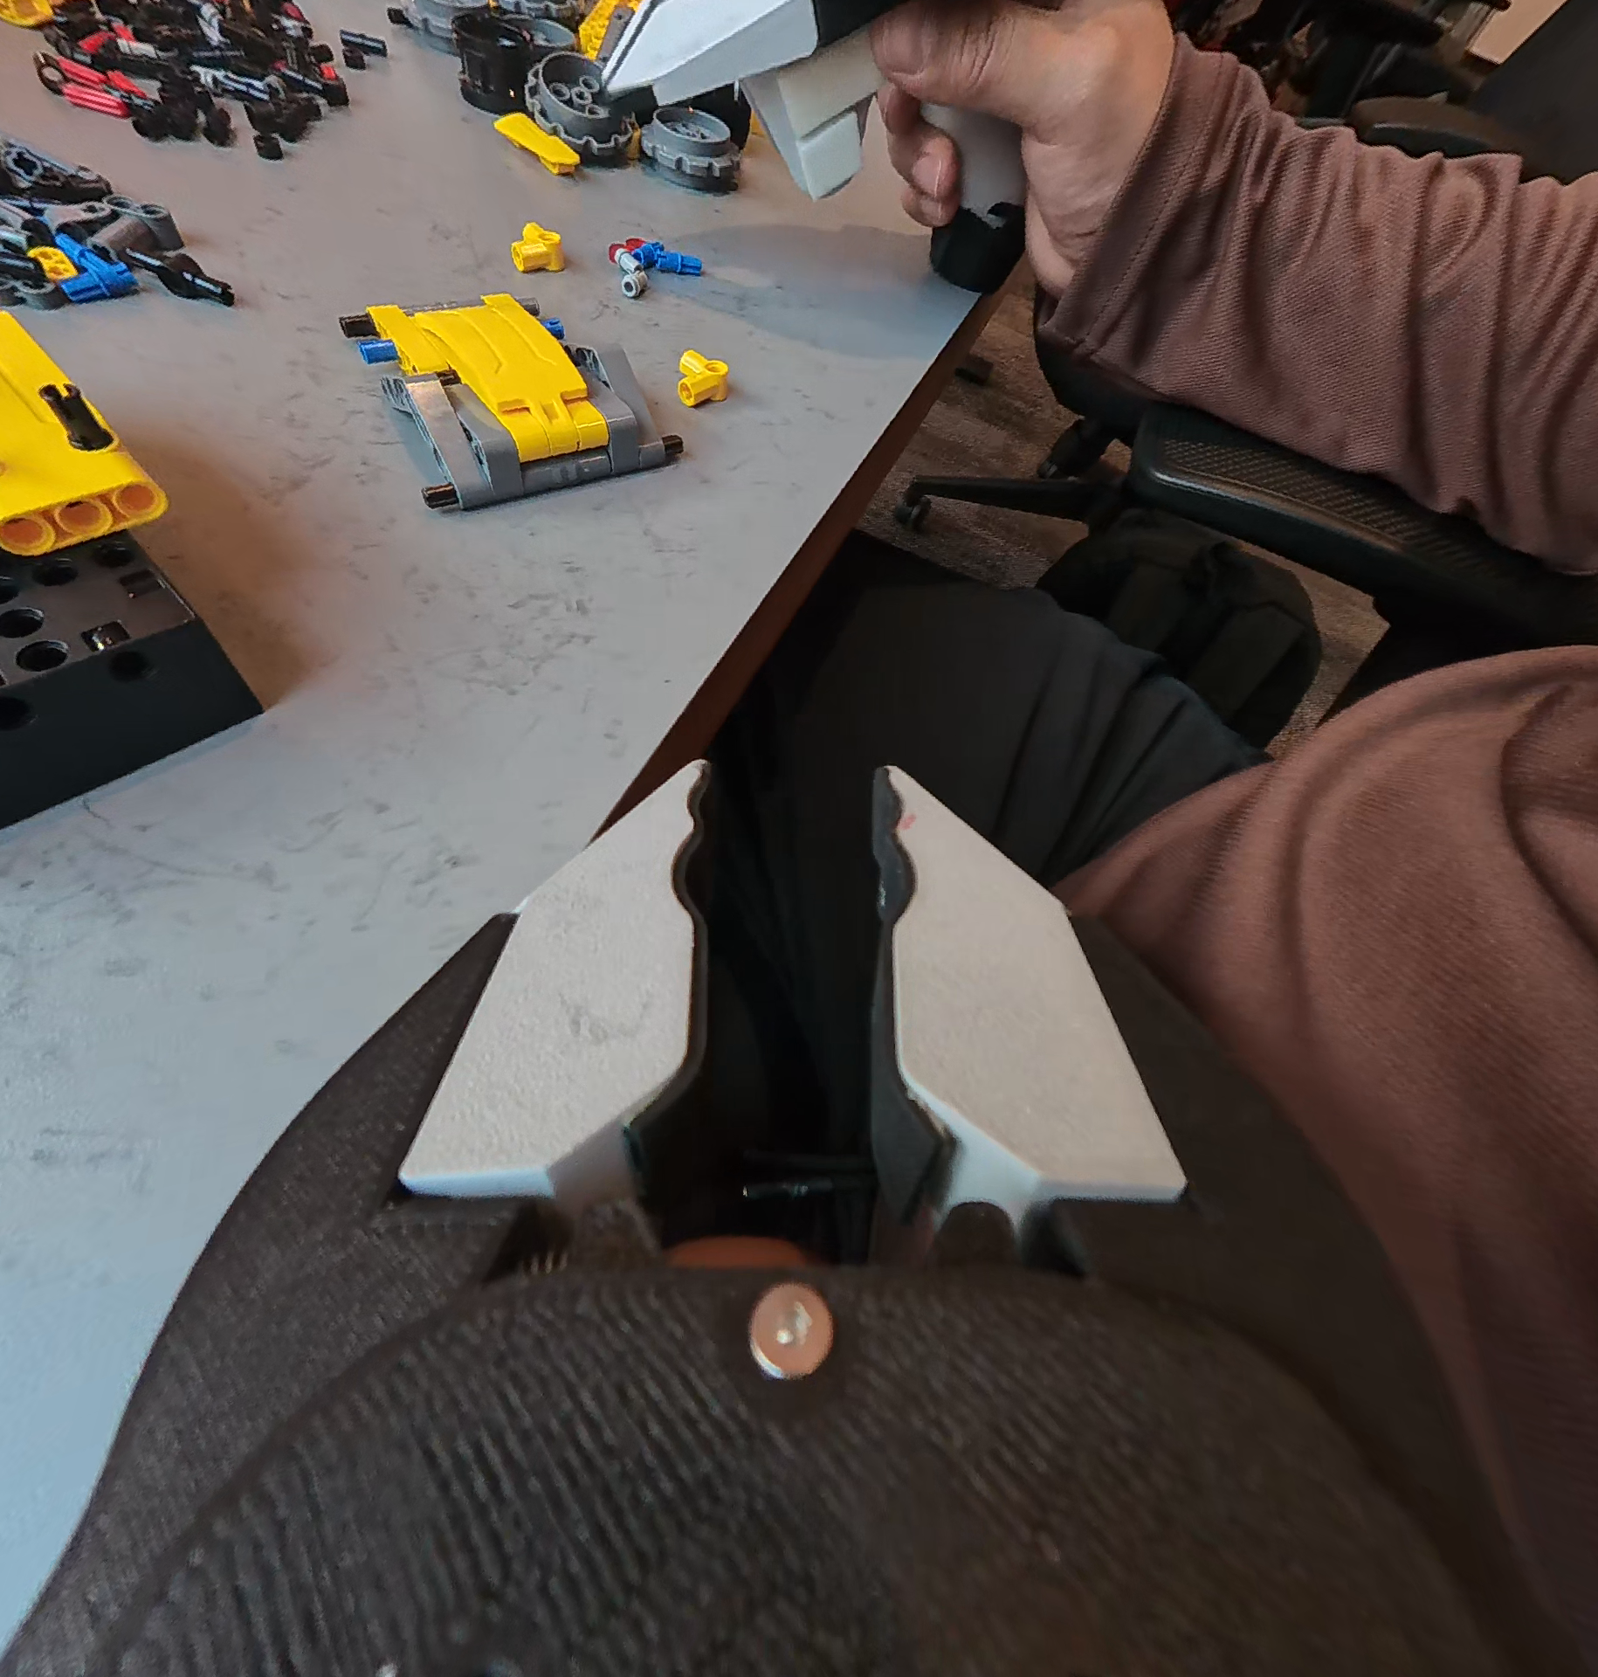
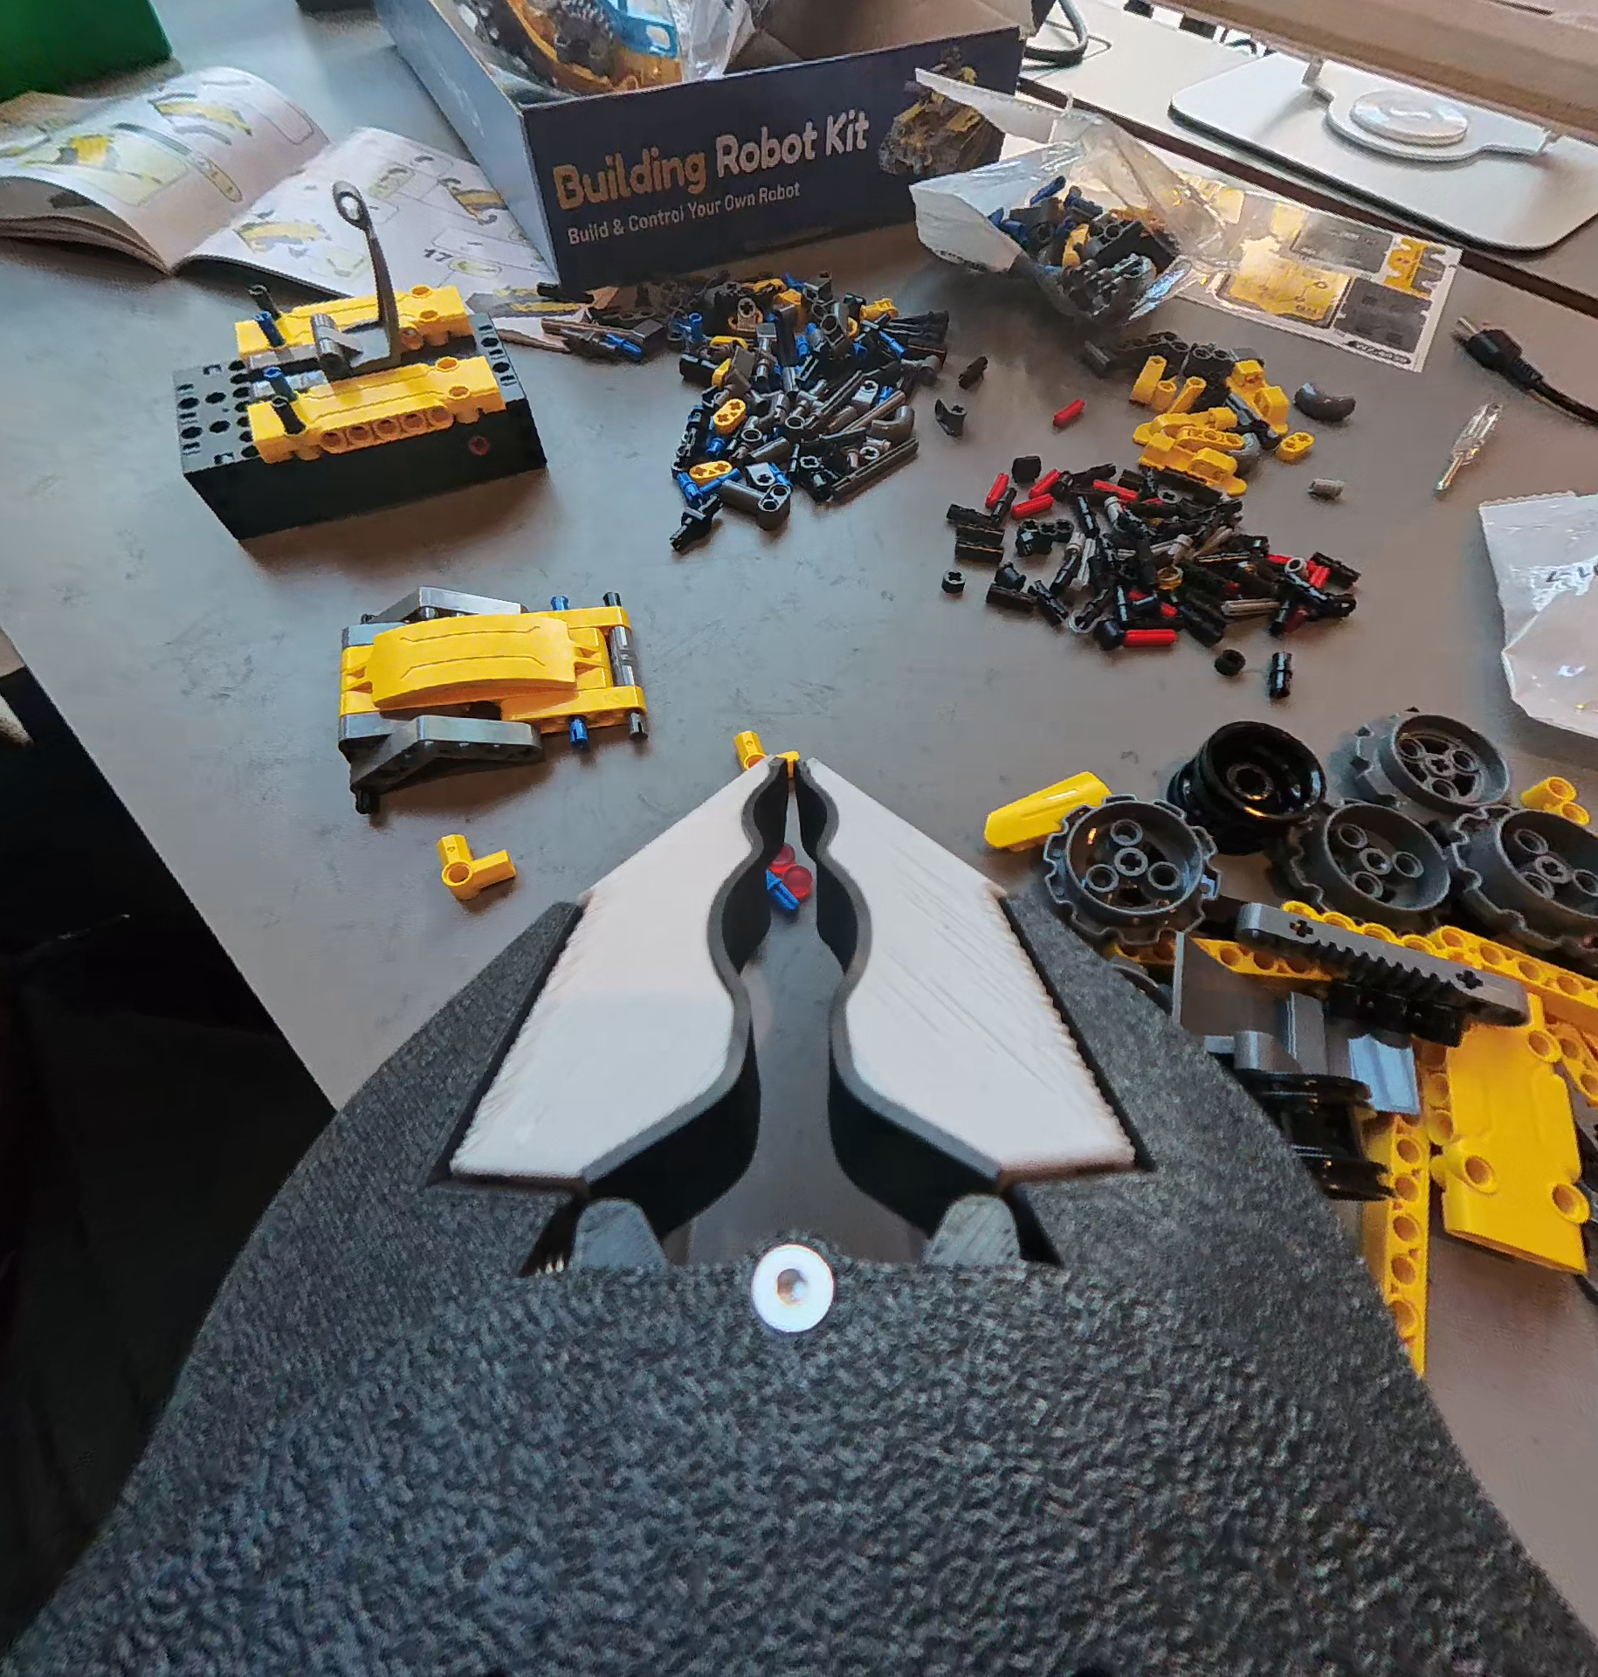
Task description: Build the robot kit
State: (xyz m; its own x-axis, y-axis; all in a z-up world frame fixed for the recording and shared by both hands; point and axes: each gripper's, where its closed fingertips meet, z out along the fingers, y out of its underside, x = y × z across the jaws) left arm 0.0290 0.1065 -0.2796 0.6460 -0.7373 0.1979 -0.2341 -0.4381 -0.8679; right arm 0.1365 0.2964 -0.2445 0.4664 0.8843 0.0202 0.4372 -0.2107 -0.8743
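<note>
Grey ridged wheels [image 2: 1131,873] beside right gripper [image 2: 791,771]

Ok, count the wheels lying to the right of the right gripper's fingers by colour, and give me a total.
Grey wheels: 4
Black wheels: 1
Total: 5 in plain view
</note>
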